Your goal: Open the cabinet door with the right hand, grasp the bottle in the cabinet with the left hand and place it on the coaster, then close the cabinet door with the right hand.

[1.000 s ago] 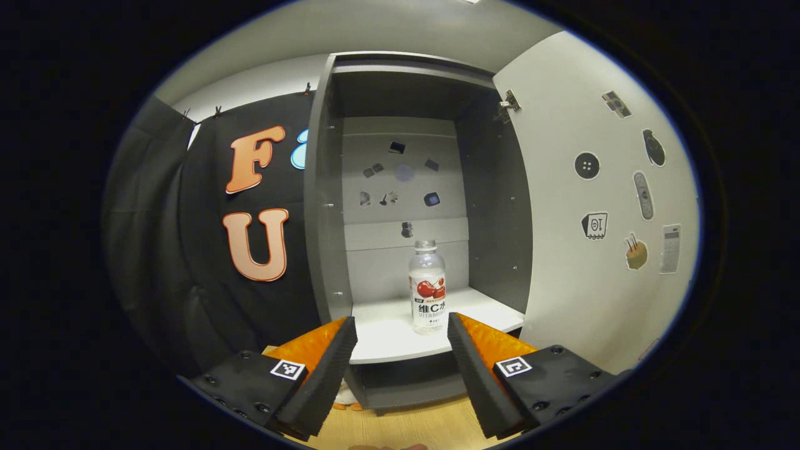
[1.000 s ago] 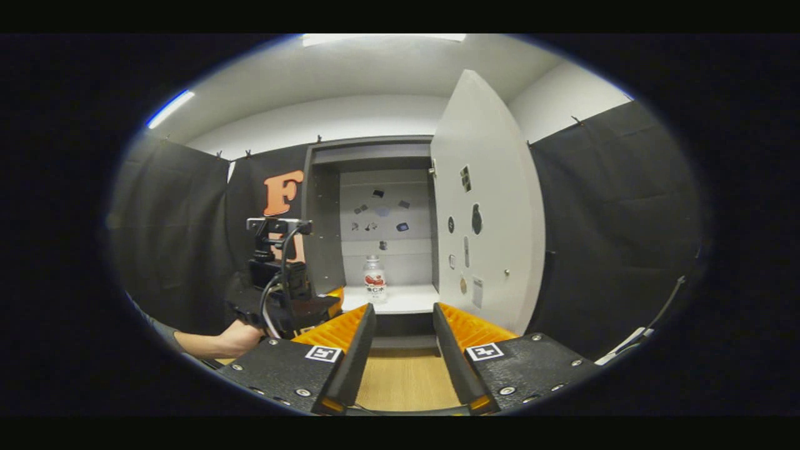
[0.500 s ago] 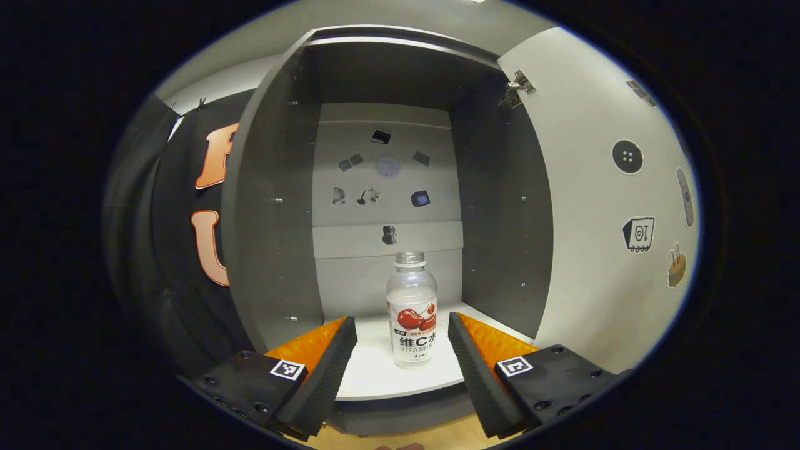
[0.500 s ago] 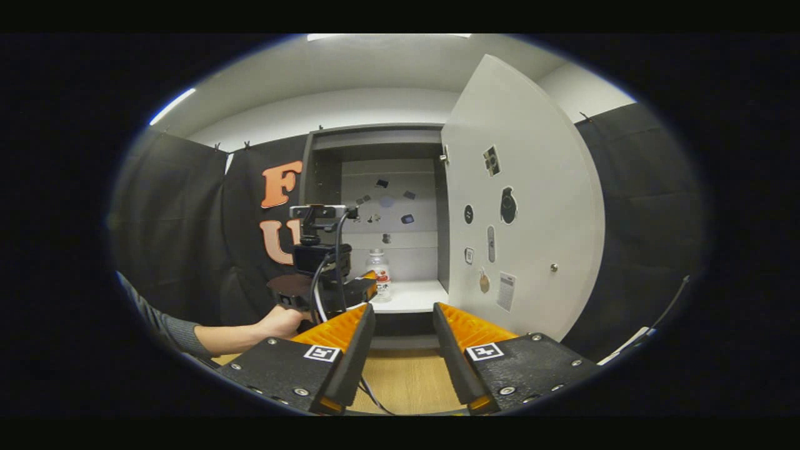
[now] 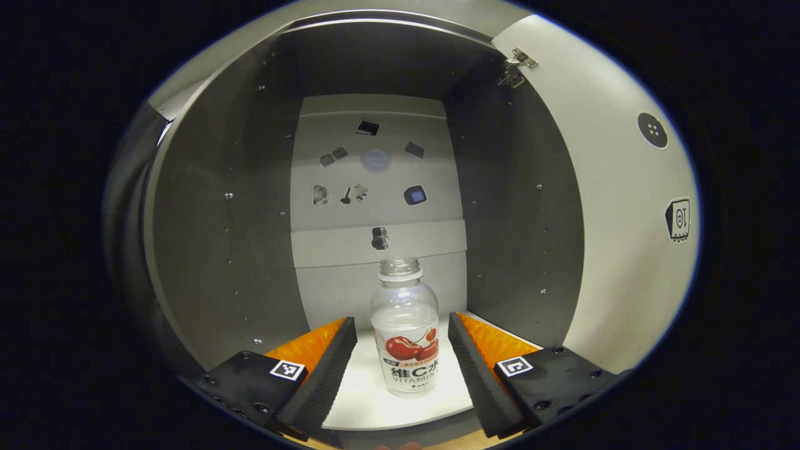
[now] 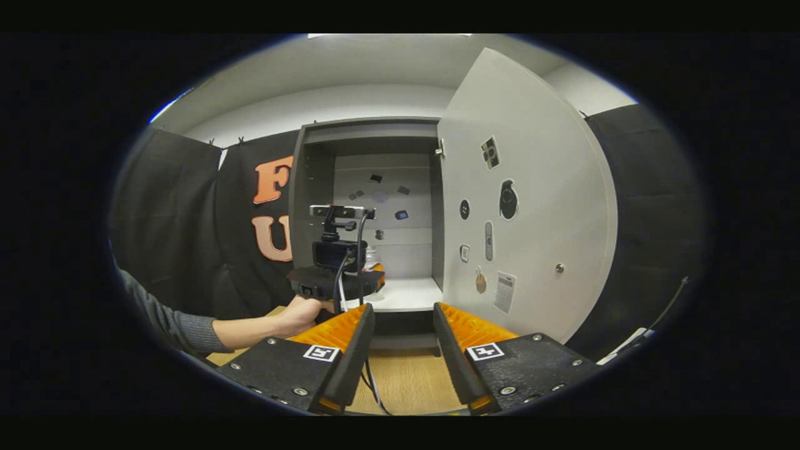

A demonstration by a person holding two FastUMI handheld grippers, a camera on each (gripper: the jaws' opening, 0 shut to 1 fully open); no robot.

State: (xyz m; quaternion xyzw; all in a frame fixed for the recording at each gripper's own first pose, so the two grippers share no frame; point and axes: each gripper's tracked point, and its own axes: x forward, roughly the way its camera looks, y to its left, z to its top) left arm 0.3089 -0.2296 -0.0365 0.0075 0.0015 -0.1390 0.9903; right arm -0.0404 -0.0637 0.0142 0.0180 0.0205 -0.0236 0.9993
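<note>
With the cabinet door (image 6: 525, 206) swung wide at frame right, the left gripper (image 5: 400, 350) straddles the uncapped bottle (image 5: 406, 331) at lower centre, spread wide to clamp it, while the right gripper (image 6: 403, 337) waits back, empty and parted.

bottle (image 5: 405, 331): clear, uncapped, red cherry label, upright on the cabinet's white shelf
cabinet door (image 6: 531, 206): light grey, stickered, swung wide open rightward

Both the left gripper (image 5: 402, 325) and right gripper (image 6: 403, 309) have fingers spread apart.
</note>
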